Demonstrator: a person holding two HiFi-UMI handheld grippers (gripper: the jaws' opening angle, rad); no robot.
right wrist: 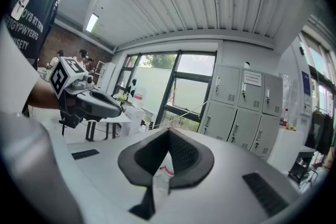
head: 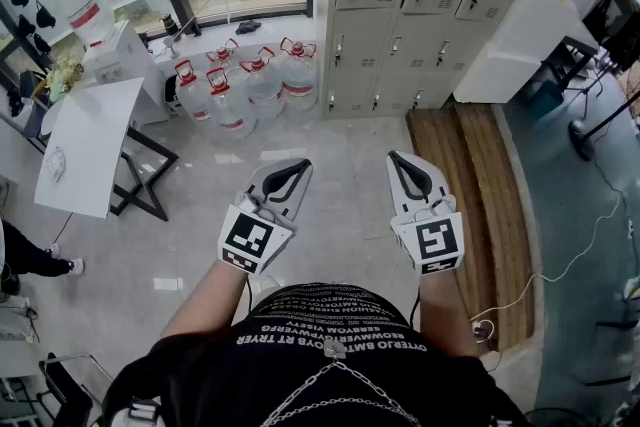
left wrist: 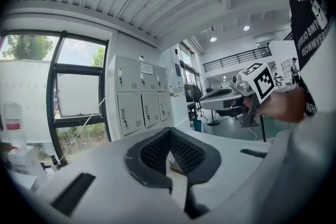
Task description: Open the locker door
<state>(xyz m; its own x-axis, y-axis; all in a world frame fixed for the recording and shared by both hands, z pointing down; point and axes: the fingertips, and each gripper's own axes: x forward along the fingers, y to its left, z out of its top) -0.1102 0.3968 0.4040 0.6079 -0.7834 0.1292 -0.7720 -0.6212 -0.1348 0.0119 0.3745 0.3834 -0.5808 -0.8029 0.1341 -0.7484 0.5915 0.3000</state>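
Note:
The grey metal lockers stand against the far wall, several doors in rows, all closed with small handles. They also show as lockers in the left gripper view and lockers in the right gripper view. My left gripper and right gripper are held side by side at waist height, well short of the lockers and pointing towards them. Both are shut with nothing between the jaws, as seen at the left gripper and the right gripper.
Several water jugs stand on the floor left of the lockers, below the window. A white table is at the left, a white counter right of the lockers. A wooden platform runs along the floor at right, with a cable beside it.

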